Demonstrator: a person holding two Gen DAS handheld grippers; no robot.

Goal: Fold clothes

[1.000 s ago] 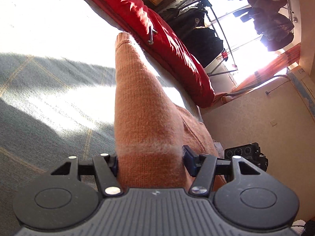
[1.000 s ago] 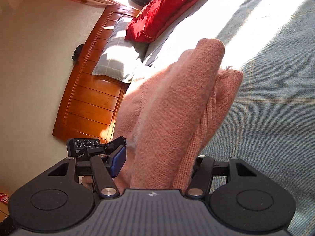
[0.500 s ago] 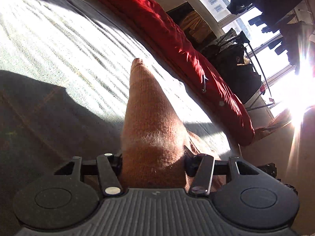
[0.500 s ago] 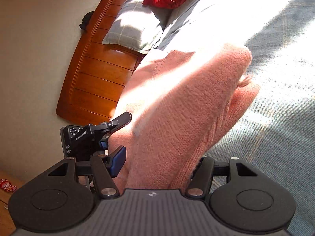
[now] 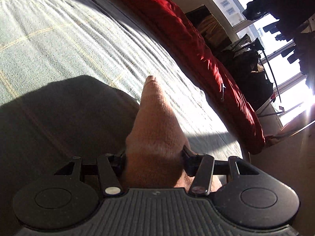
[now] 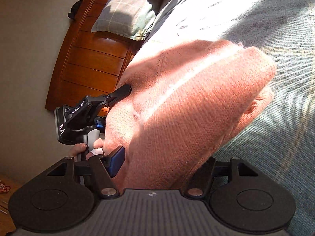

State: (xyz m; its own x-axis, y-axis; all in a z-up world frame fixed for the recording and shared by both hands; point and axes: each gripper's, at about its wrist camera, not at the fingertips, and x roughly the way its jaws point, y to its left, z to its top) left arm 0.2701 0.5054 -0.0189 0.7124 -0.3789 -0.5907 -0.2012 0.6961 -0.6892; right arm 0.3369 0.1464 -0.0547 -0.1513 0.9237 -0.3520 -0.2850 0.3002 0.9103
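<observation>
A salmon-pink knit sweater is bunched between the jaws of my left gripper, which is shut on it. The fabric tapers away over the grey-green checked bed sheet. In the right wrist view a thick fold of the same sweater fills the middle, and my right gripper is shut on its near edge, with the fabric against the blue pad. The left gripper shows at the sweater's left side, its handle held by a hand. The sweater's far end droops onto the sheet.
A red duvet runs along the bed's far side. A checked pillow leans on the wooden headboard. Dark clothes hang on a rack by the bright window. Sunlit sheet lies beyond the sweater.
Both grippers have carried the sweater across and a little lower over the bed. The fold looks shorter in the left view. The left gripper has come fully into the right view.
</observation>
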